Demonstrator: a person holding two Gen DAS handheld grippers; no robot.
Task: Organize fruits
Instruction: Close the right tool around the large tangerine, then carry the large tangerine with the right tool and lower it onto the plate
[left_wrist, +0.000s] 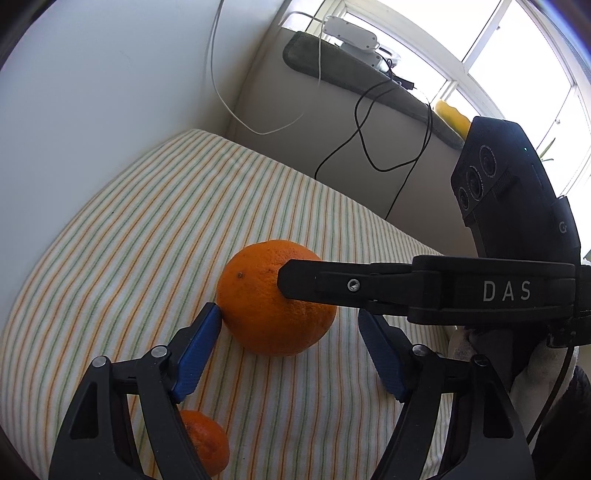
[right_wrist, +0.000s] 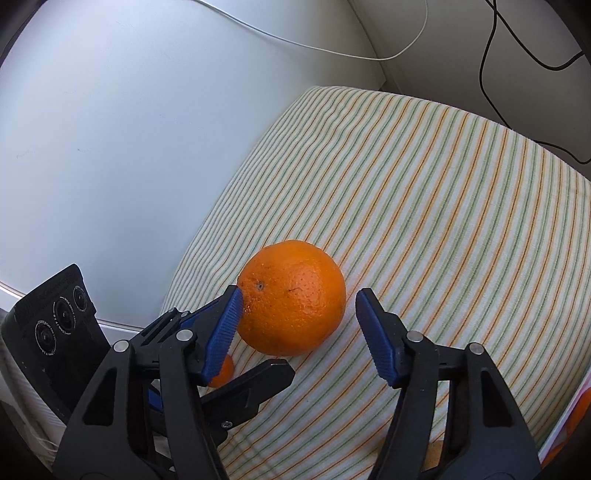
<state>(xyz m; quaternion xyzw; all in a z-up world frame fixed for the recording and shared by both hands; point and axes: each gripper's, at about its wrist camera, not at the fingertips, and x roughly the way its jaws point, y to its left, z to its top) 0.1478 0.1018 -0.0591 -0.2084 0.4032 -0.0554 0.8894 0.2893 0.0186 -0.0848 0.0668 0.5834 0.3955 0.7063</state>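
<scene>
Straddling the large orange (right_wrist: 291, 299) at frame centre, right gripper (right_wrist: 297, 332) spread, one pad touching; left gripper (left_wrist: 290, 354) spread too; risking rolling it into the small orange (left_wrist: 205, 441).

left wrist: close, angled down | right wrist: close, angled down | shared: orange (left_wrist: 275, 297) (right_wrist: 291, 297), striped cloth (left_wrist: 129, 229) (right_wrist: 424, 184)

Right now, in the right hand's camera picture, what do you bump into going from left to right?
Black camera box → blue left finger pad → big orange → blue right finger pad.
</scene>
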